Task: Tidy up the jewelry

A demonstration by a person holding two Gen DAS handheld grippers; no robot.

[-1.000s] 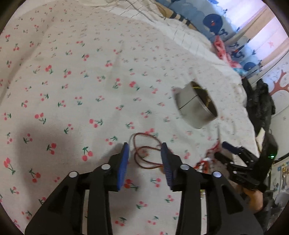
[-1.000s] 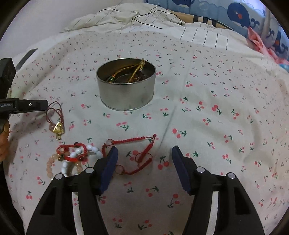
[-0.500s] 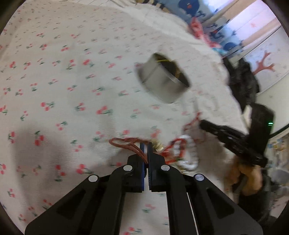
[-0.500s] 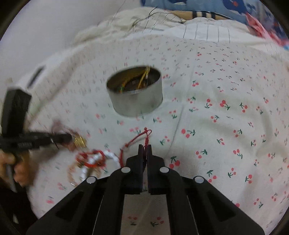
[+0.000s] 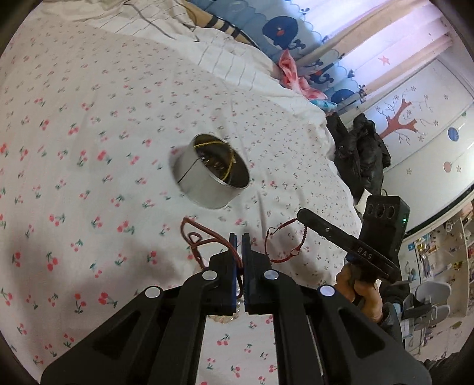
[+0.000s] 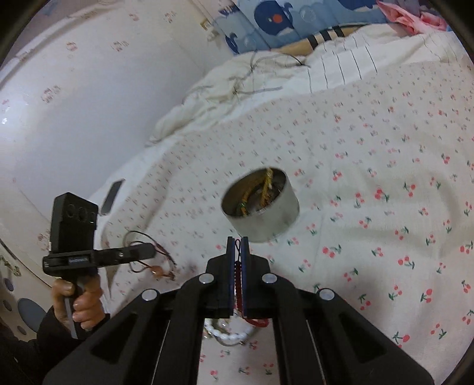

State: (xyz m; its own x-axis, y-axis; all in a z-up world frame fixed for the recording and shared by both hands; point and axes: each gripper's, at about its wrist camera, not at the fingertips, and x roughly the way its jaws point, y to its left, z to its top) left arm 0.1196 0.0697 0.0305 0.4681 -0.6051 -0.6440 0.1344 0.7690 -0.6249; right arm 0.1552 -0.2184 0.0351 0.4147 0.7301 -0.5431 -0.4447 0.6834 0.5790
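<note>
My left gripper is shut on a brown-red cord necklace, whose loops hang to its left above the cherry-print bedspread. In the right wrist view the same cord dangles from that gripper with a small pendant. My right gripper is shut on a red braided bracelet, which also shows as a hanging red loop. A round metal tin with gold and green jewelry inside stands on the bed just beyond both grippers.
A white bead bracelet lies on the bed below my right gripper. A dark phone rests near the bed's left edge. A crumpled white quilt and whale-print pillows lie at the far end. Dark clothes hang beside the bed.
Both grippers went from open over the pieces to shut on them. Each has risen from the bed with its piece, and both now sit closer to the tin.
</note>
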